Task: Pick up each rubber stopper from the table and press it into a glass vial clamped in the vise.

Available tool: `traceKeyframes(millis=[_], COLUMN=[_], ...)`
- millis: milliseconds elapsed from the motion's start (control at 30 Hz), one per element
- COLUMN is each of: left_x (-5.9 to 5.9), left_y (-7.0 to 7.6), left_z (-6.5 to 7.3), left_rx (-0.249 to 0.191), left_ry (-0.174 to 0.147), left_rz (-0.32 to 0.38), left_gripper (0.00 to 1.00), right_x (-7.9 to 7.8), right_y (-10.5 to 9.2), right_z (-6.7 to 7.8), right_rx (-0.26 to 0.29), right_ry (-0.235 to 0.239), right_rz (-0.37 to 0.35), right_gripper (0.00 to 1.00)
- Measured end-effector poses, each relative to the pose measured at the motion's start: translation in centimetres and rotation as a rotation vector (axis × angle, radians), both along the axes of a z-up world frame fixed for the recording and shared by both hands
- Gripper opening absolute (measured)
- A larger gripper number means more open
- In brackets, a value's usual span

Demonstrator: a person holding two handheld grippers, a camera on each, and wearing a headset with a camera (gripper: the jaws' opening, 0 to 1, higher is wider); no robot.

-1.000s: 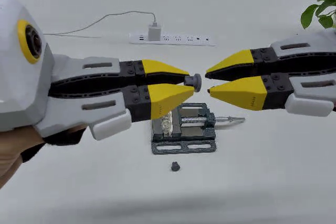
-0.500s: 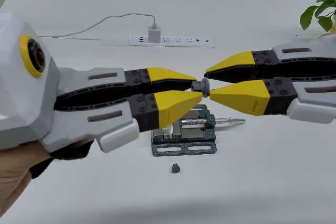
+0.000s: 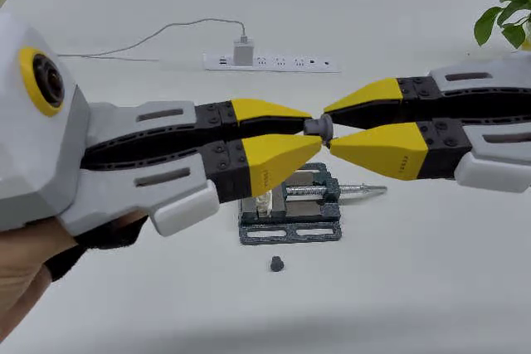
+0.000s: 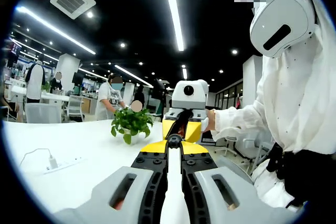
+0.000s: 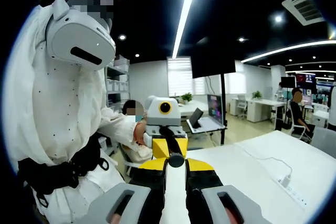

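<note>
A dark grey rubber stopper (image 3: 318,128) is held in mid-air by my left gripper (image 3: 311,132), which is shut on its narrow end and comes in from the left. My right gripper (image 3: 328,128) faces it from the right, open, its yellow tips just above and below the stopper's wide head. The same stopper (image 4: 173,139) sits at my left jaw tips, and the stopper (image 5: 176,160) also sits at my right jaw tips. Below on the table stands the small vise (image 3: 292,223) with a glass vial (image 3: 264,201) clamped upright. A second stopper (image 3: 277,264) lies in front of it.
A white power strip (image 3: 270,61) with a plugged charger and cable lies at the back of the white table. Green plant leaves (image 3: 506,14) reach in at the far right. The vise's screw handle (image 3: 361,191) sticks out to the right.
The two grippers have closed the gap between them. The right gripper's tips, first apart from the stopper, now sit on either side of its head. The left gripper still grips it.
</note>
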State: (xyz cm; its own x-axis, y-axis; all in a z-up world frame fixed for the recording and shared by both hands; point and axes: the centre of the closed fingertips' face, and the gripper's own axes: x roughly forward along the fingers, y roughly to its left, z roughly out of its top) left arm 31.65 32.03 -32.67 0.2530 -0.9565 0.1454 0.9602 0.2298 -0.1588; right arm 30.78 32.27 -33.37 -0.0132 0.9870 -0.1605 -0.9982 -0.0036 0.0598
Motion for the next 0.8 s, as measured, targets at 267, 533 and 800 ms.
traceKeyframes(millis=[267, 533, 800], left_x=[-0.29, -0.20, -0.24], left_y=[-0.13, 0.03, 0.14], left_z=[0.08, 0.17, 0.13], left_rx=[-0.007, -0.017, -0.023], left_ry=[0.002, 0.004, 0.010], left_rz=[-0.011, -0.003, -0.005], left_gripper=[0.03, 0.03, 0.04], right_x=[-0.27, -0.06, -0.03], right_y=[-0.01, -0.17, -0.31], right_z=[0.03, 0.13, 0.19], right_rx=[0.005, 0.007, 0.011], right_ry=[0.001, -0.002, 0.000], right_rz=[0.013, 0.010, 0.010], right_gripper=[0.08, 0.07, 0.07])
